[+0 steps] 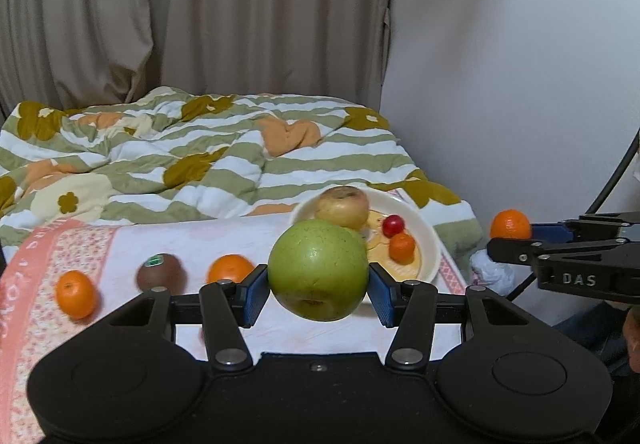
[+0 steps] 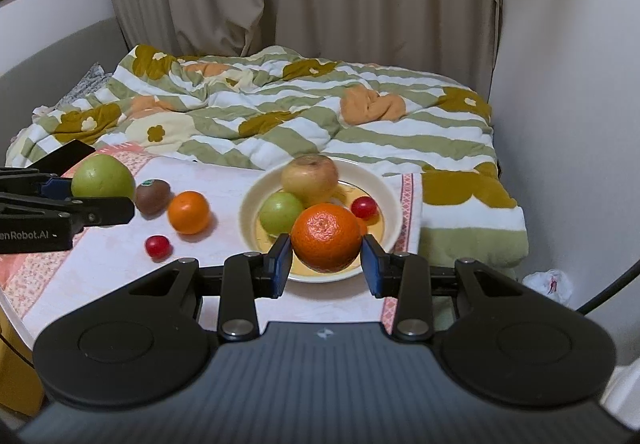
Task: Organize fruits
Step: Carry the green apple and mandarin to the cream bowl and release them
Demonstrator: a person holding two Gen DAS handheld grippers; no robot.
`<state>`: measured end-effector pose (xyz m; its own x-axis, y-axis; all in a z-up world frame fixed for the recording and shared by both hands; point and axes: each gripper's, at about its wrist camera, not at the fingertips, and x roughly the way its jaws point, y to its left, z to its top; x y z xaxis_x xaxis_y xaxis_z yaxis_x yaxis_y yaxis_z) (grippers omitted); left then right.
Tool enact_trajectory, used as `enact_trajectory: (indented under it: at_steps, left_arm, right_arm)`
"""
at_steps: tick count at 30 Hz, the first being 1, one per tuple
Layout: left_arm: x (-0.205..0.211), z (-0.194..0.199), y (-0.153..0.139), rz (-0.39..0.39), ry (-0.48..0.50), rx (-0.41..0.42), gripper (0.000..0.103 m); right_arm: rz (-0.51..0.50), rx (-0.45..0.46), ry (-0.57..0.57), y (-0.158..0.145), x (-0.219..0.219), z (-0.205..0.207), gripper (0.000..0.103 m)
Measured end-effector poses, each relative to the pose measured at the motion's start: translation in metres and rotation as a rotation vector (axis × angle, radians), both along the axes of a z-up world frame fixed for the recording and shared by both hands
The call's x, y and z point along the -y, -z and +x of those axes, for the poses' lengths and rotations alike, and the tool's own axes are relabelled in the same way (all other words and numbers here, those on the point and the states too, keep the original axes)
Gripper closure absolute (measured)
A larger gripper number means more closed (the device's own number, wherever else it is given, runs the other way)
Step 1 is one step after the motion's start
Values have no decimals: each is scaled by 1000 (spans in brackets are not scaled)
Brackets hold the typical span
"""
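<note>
The left gripper [image 1: 318,280] is holding its jaws clamped on a big green apple [image 1: 318,272], and the right gripper [image 2: 326,264] is holding its jaws clamped on an orange mandarin [image 2: 326,236]. Ahead of the right jaws and slightly below, a cream plate [image 2: 394,204] is carrying a yellowish apple [image 2: 310,178], a smaller green apple [image 2: 280,216] and a red cherry tomato [image 2: 364,207].

Left of the right jaws, a kiwi [image 2: 152,196], another mandarin [image 2: 189,213] and a second cherry tomato [image 2: 157,246] are lying on a floral towel [image 2: 100,264].

Judging from this, both fruits are heading for the plate. The mandarin should be lowered into the bare front part, then released gently so nothing rolls; the large apple needs its own gap.

The kiwi is bearing a small green sticker, unreadable. The grippers' sides are reading "DAS" and "enRobot.AI".
</note>
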<state>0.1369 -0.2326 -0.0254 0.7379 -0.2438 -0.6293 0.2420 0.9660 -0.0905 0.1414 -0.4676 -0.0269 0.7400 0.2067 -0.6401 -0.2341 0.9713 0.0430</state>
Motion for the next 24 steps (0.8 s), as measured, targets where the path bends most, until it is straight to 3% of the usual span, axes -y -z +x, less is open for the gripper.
enact_trajectory:
  at_steps: [10, 24]
  left_arm:
    - [53, 45, 39, 42, 114, -81, 46]
    - [95, 96, 96, 127, 237, -188, 46]
  right_arm:
    - [28, -36, 36, 24, 21, 41, 50]
    - [24, -97, 79, 62, 28, 81, 50]
